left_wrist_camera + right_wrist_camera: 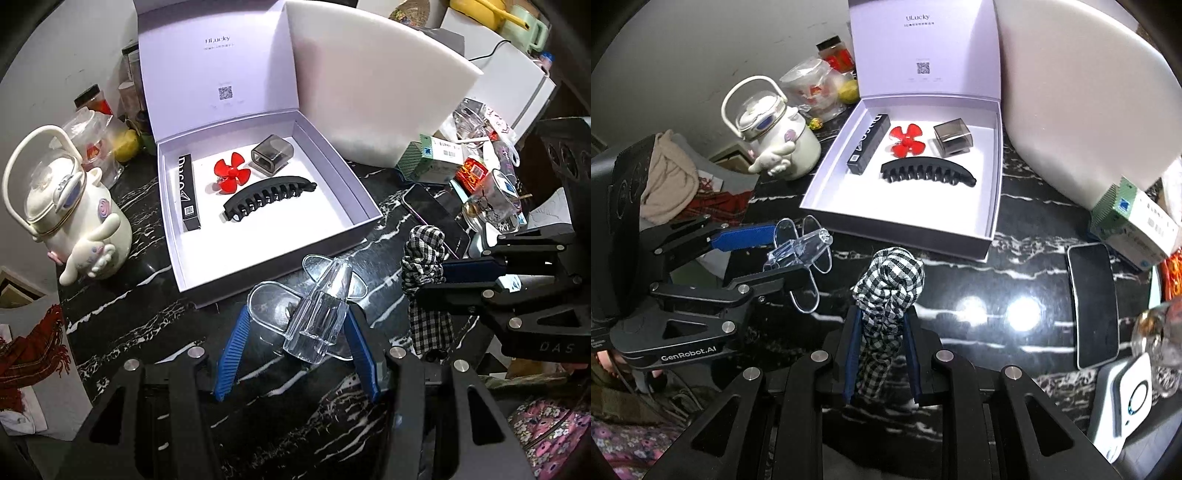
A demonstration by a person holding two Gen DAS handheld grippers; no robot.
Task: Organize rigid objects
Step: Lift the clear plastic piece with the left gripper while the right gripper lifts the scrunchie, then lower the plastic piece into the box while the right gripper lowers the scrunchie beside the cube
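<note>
Left gripper (297, 325) clamped on clear hair clip (314, 314), above table (147, 317) just off white box (266, 206) front edge. Right gripper (881, 325) closed on checkered scrunchie (886, 291), near same edge. Inside box: black claw clip (269, 197), red flower clip (231, 175), grey cube (271, 155), black tube box (190, 192).

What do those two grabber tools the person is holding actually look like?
Both are matte black linkage frames with round silver rivets and triangular cutouts. The left gripper and right gripper carry ribbed blue fingers. White lettering reads "GenRobot.AI" on the left body; "DAS" is embossed on the right.
</note>
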